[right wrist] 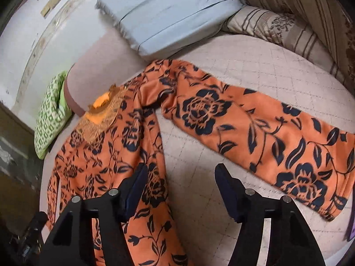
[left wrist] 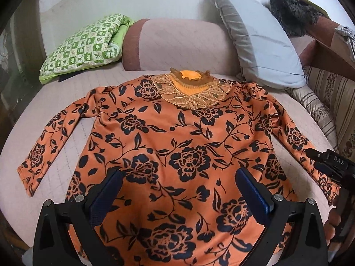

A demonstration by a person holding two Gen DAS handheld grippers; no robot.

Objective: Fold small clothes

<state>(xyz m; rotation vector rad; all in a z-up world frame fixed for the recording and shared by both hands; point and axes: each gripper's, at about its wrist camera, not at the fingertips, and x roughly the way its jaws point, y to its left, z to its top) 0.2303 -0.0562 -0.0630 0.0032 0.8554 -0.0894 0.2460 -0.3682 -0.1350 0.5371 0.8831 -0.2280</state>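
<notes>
Orange floral blouse (left wrist: 177, 146) flat beneath wide-open left gripper (left wrist: 178, 190)

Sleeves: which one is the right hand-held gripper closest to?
The sleeve on the pale-pillow side. It lies just off the open right hand-held gripper; the other sleeve lies across the shirt, by the green cushion.

Blouse (left wrist: 177, 155) hem behind left tongs (left wrist: 178, 190)
</notes>
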